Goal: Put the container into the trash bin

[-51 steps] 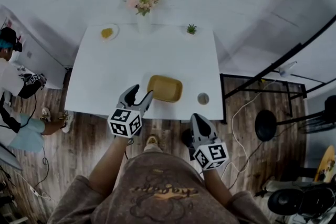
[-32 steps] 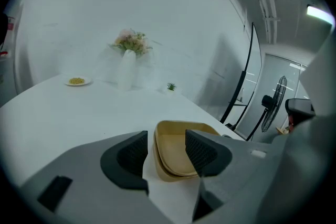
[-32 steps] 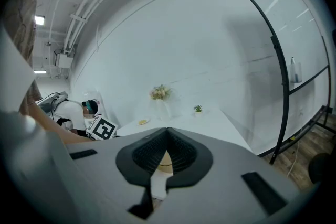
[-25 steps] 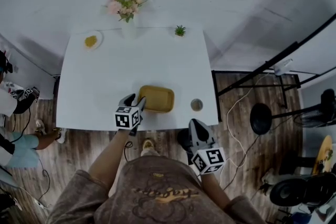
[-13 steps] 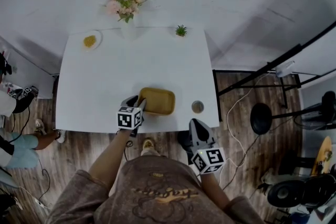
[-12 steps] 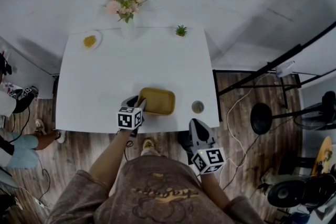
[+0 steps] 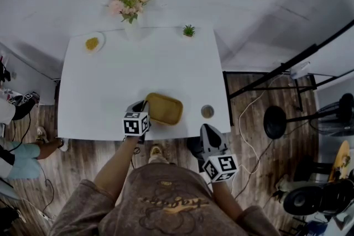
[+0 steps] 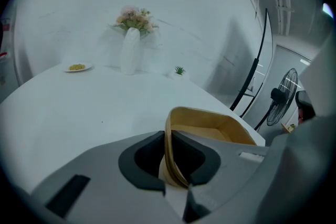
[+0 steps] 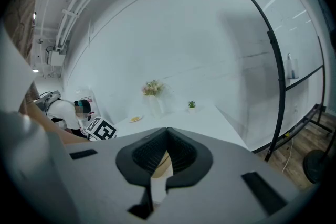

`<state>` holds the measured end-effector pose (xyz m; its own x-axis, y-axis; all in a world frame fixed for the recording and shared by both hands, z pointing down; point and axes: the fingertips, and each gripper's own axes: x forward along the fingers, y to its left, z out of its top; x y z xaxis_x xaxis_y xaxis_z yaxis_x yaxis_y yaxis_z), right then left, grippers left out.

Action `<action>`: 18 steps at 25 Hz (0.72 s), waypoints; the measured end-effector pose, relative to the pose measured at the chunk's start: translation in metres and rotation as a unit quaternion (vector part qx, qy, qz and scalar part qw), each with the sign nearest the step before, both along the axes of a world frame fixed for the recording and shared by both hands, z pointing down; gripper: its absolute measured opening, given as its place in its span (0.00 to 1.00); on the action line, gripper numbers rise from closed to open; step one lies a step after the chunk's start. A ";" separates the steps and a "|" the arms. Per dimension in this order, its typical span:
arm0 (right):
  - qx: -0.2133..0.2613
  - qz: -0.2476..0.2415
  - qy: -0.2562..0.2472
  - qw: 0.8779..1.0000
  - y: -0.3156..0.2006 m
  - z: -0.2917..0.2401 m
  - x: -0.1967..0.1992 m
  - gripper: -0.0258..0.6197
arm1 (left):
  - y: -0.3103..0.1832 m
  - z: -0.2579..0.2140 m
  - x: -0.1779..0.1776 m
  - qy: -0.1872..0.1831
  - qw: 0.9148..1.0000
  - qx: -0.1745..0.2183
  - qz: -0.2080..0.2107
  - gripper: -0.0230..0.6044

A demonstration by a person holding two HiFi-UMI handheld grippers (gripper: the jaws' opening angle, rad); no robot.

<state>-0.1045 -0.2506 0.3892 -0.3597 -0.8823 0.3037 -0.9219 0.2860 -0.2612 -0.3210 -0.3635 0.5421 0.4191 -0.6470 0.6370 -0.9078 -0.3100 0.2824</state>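
**Left gripper pinches the container's rim at the tabletop's near edge**

Here we are at the white tabletop [image 7: 138, 72], and the action is all on the near side. The tan container [image 7: 167, 110], a shallow rounded tray, sits on the tabletop close to the near edge. The left gripper [image 7: 142, 107] is right at its left end. From the left gripper view, the jaws are closing with the container's thin side wall standing between them. The dark pads press on that wall from both sides, and the rim looks a little bowed at the pinch.

Over to the right gripper [image 7: 208, 131]: it hangs off the tabletop, just beyond the near edge and above the wooden floor [image 7: 260, 119]. Its jaws are together at the tips, with nothing clamped between them.

Elsewhere, a small round object [image 7: 207, 111] lies to the right of the container, apart from it. Along the far edge stand a vase of pink flowers [image 7: 129, 4], a tiny green potted plant [image 7: 189, 30] and a small plate of yellow food [image 7: 92, 43]. All three are well apart from the grippers. A second person [image 7: 11, 119] is partly in view at the left border.
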 end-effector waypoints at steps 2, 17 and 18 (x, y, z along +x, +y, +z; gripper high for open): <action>0.000 0.000 0.001 1.000 0.000 0.001 0.001 0.03 | 0.000 0.000 -0.001 -0.002 1.000 -0.001 -0.003 0.09; 0.005 0.005 0.001 1.000 0.002 0.001 0.008 0.03 | -0.010 -0.034 0.002 0.011 0.999 0.039 0.001 0.07; 0.005 0.008 0.002 1.000 0.002 0.001 0.010 0.03 | -0.011 -0.038 0.004 0.014 0.999 0.043 0.003 0.07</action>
